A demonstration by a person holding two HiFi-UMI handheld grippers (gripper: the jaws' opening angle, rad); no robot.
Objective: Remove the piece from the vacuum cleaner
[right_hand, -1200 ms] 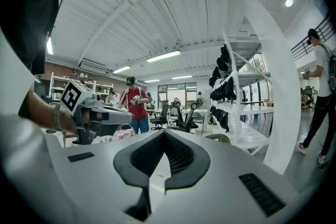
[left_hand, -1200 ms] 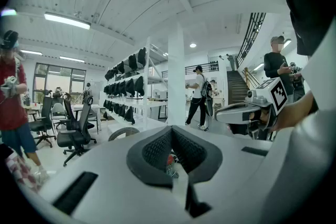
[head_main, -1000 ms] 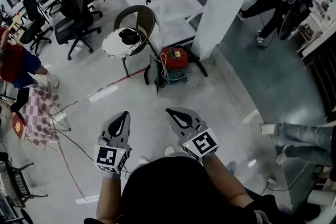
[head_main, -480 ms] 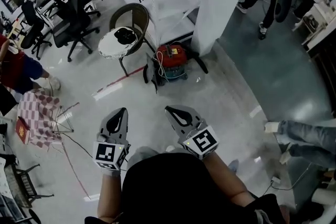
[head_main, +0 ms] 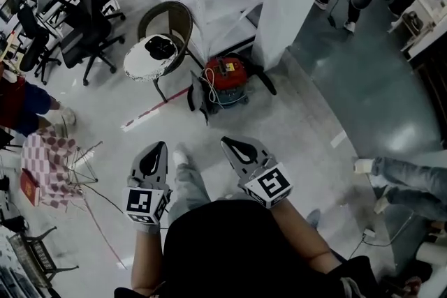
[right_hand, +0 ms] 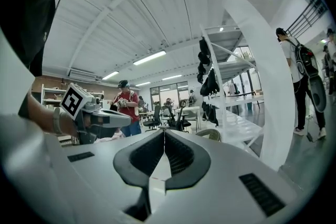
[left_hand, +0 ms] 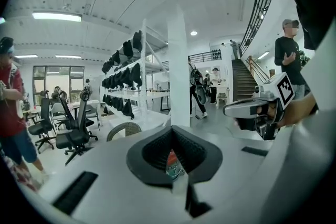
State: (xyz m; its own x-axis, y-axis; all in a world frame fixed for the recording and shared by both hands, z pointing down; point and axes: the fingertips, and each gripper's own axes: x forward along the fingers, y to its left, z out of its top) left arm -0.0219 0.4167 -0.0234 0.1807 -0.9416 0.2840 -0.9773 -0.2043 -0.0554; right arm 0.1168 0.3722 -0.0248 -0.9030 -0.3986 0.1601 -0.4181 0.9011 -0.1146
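left tongs and right tongs, closed, face the vacuum cleaner.

Too small in head view to pick out any separate piece on vacuum cleaner; lid print unreadable. In left gripper view, only a red-teal sliver of it seen through slit of left claw. Cut off at right edge: jeans-clad legs. Cut off at left edge: person in red top. Hidden under wearer's dark torso: both elbows.
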